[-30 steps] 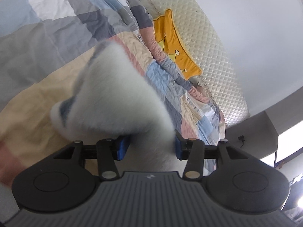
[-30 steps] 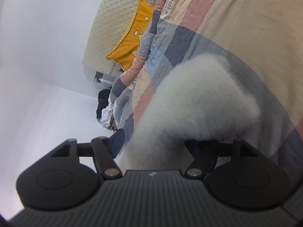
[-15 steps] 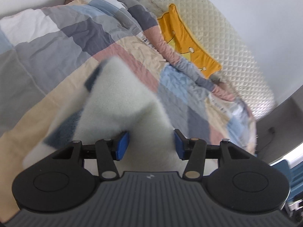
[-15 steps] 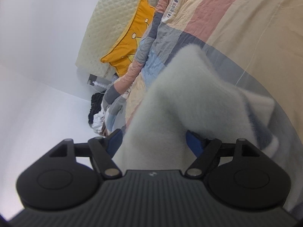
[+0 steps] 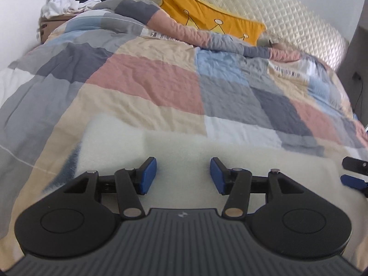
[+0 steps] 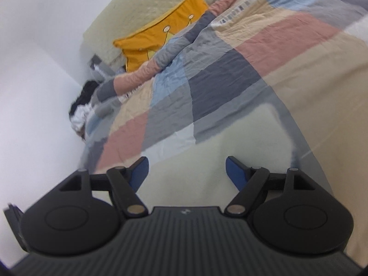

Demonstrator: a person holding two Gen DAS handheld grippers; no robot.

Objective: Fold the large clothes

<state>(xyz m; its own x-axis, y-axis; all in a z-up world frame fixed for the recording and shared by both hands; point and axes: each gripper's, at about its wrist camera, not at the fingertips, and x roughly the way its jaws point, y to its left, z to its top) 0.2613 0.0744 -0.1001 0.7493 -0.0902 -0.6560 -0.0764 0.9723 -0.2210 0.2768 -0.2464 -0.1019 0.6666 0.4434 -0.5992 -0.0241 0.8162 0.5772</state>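
While my left gripper point(image 5: 183, 172) hovers over white fleece garment point(image 5: 184, 147), jaws opening, pads apart, fleece showing between them but no pad pressing it. Garment lies flat on patchwork quilt point(image 5: 147, 85), near edge of bed, dark blue patch at its left edge. Orange cushion point(image 5: 211, 20) well beyond garment, against quilted headboard point(image 5: 287, 20). Clothes pile point(image 5: 66, 4) beyond garment to far left. My right gripper point(image 6: 186, 172) to right, jaws wide, over same garment point(image 6: 230, 142), gripping nothing.
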